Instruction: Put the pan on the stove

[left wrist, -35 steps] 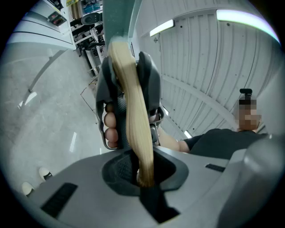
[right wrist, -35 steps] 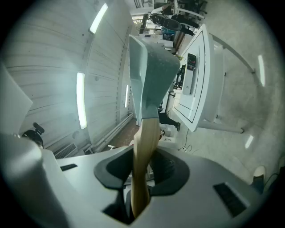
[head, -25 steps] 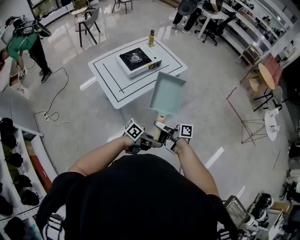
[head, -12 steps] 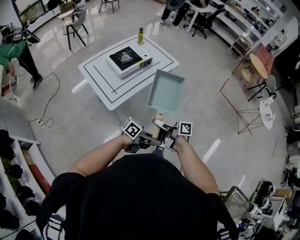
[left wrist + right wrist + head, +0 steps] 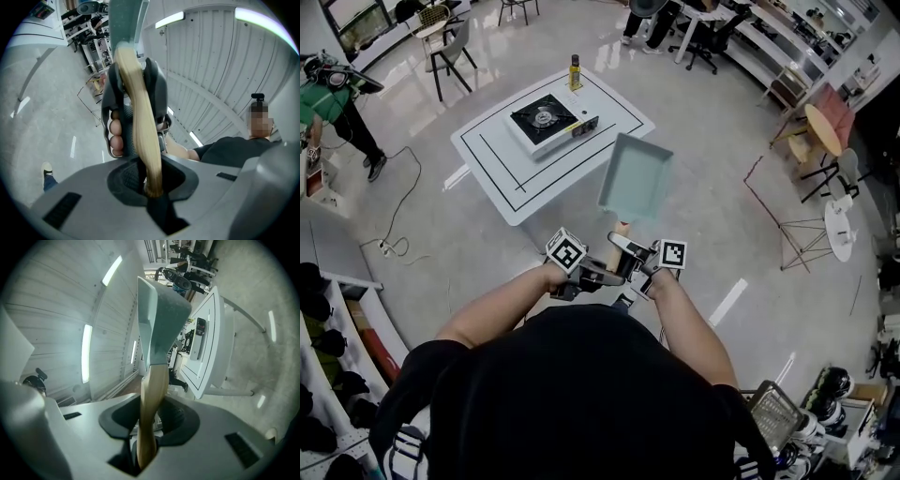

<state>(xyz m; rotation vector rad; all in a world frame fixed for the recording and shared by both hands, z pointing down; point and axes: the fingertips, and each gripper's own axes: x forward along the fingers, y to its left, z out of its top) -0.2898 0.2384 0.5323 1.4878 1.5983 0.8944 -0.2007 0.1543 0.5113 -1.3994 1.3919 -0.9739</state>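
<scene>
The pan (image 5: 635, 178), a pale teal rectangular one with a light wooden handle (image 5: 622, 232), hangs in the air in front of me. Both grippers are shut on that handle: my left gripper (image 5: 614, 273) at its end and my right gripper (image 5: 632, 262) beside it. In the left gripper view the handle (image 5: 140, 126) runs up from my left gripper (image 5: 151, 187) past the other gripper's body. In the right gripper view my right gripper (image 5: 147, 446) clamps the handle (image 5: 152, 404) below the pan (image 5: 161, 319). The black-topped stove (image 5: 546, 119) stands on the white table (image 5: 525, 183) ahead, left of the pan.
A bottle (image 5: 575, 72) stands at the table's far edge behind the stove. A person in green (image 5: 333, 103) stands at far left near a floor cable (image 5: 398, 211). Chairs (image 5: 450, 42) are beyond the table, a folding stand (image 5: 797, 225) at right, shelves (image 5: 328, 347) at left.
Both grippers keep their hold on the pan handle. In the head view the table and stove have drifted left, and the pan sits slightly higher in the picture.
</scene>
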